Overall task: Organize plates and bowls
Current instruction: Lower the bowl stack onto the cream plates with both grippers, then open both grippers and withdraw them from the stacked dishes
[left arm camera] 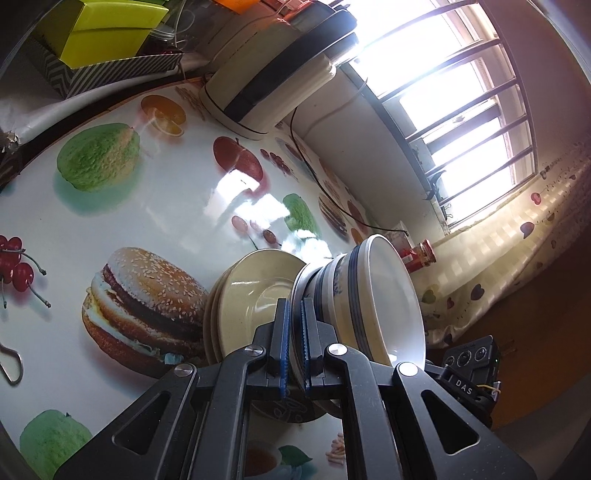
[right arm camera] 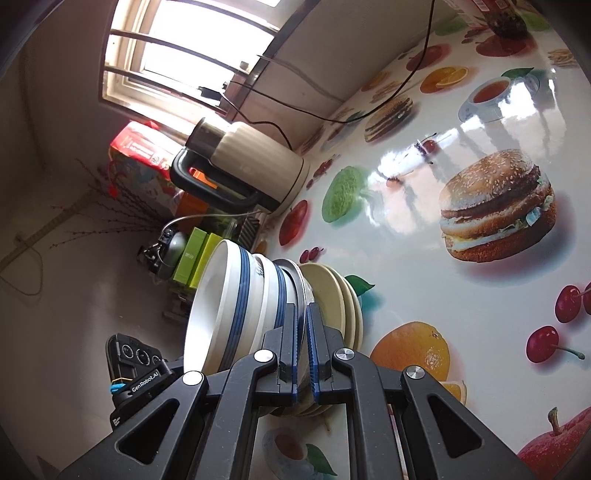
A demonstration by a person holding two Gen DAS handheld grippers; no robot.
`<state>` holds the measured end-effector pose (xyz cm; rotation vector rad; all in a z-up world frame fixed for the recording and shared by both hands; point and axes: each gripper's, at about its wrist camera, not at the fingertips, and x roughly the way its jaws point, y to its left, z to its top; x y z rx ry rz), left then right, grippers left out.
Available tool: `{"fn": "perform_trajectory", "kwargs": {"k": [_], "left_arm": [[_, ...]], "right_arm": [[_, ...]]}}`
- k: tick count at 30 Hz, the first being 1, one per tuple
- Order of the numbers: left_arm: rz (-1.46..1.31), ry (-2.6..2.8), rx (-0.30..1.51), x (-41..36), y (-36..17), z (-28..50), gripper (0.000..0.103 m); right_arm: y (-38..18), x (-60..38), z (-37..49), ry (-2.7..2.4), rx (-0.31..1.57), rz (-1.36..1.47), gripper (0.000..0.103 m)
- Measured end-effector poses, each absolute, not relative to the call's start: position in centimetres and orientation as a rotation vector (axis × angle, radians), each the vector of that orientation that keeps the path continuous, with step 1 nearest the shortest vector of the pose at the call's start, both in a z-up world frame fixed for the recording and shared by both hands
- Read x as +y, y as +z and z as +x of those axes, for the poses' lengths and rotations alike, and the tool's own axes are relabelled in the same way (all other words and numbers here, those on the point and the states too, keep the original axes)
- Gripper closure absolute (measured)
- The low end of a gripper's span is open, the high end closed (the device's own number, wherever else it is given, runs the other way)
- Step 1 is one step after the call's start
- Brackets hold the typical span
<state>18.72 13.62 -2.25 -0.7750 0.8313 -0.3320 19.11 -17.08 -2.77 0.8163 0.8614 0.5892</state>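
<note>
A stack of dishes stands over the printed table. Several beige plates (left arm camera: 251,295) (right arm camera: 336,291) lie on the table side. Against them is a thin grey plate (left arm camera: 298,284) (right arm camera: 295,277), and on it sit nested white bowls with blue stripes (left arm camera: 380,295) (right arm camera: 229,295). My left gripper (left arm camera: 294,308) is shut on the grey plate's rim from one side. My right gripper (right arm camera: 303,310) is shut on the same rim from the opposite side. I cannot tell whether the grey plate rests on the beige plates. Each gripper's body shows in the other's view.
A cream electric kettle (left arm camera: 266,74) (right arm camera: 243,166) with a black cable (left arm camera: 325,184) stands near the barred window. Green boxes (left arm camera: 110,29) and a red can (left arm camera: 421,254) sit at the table's edges. A metal hook (left arm camera: 11,362) lies to one side.
</note>
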Motion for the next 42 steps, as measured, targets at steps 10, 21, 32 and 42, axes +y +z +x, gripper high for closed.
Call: {"fn": "perform_trajectory", "kwargs": {"k": [10,21,32,42], "left_arm": [[-0.787,-0.314,0.833,14.6,-2.9,19.0,0.099],[-0.786,-0.312,0.818,15.0,-2.9,19.0,0.099],[-0.727,-0.287,0.821,14.9,-2.3,18.7,0.087],[-0.626,-0.235,0.814,14.6,-1.0,17.3,0.077]], "right_arm": [[-3.1,-16.0,19.9,0.592,0.884,0.799,0.095],[-2.9,-15.5,20.2,0.589,0.887,0.773,0.094],[-2.8,-15.6,20.0,0.556,0.894,0.743,0.088],[-1.5,-15.0,18.6,0.517,0.865,0.612,0.079]]}}
